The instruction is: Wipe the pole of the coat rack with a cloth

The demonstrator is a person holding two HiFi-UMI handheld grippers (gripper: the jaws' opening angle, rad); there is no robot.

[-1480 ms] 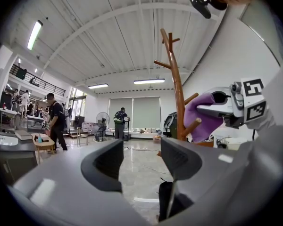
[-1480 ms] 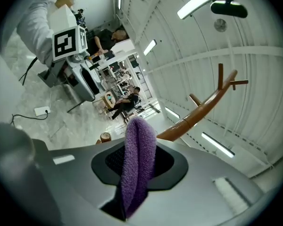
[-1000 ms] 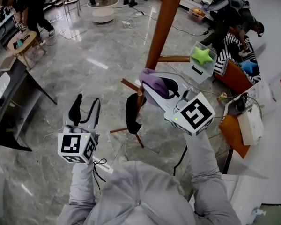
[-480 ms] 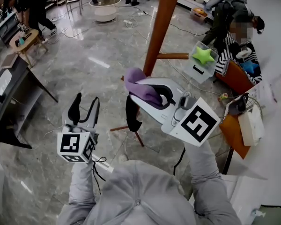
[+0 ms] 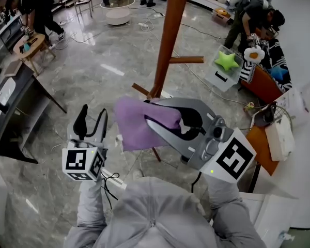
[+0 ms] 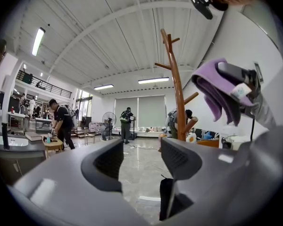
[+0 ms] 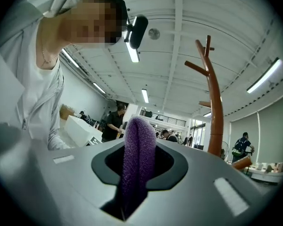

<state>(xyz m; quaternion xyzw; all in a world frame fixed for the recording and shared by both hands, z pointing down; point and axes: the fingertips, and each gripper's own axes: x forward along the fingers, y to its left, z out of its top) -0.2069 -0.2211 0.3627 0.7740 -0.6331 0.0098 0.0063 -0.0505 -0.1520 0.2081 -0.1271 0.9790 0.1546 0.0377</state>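
The brown wooden coat rack pole (image 5: 168, 40) slants up through the head view, with short pegs (image 5: 187, 60) low on it. My right gripper (image 5: 152, 113) is shut on a purple cloth (image 5: 136, 130), held in front of my chest, below the pole's lower end and apart from it. In the right gripper view the cloth (image 7: 138, 154) stands folded between the jaws, and the rack (image 7: 215, 107) rises at the right. My left gripper (image 5: 93, 122) hangs open and empty at the lower left. In its own view the left gripper (image 6: 141, 160) faces the rack (image 6: 177, 98), with the cloth (image 6: 216, 92) at the upper right.
A box with a green star toy (image 5: 225, 61) stands right of the rack, with a person (image 5: 253, 14) bent over behind it. A dark desk (image 5: 15, 94) is at the left and an orange table (image 5: 258, 141) at the right. A round white table (image 5: 117, 15) and another person (image 5: 36, 9) are farther back.
My right gripper has drawn the purple cloth away from the pole, down and to the left toward my chest. The left gripper has stayed put.
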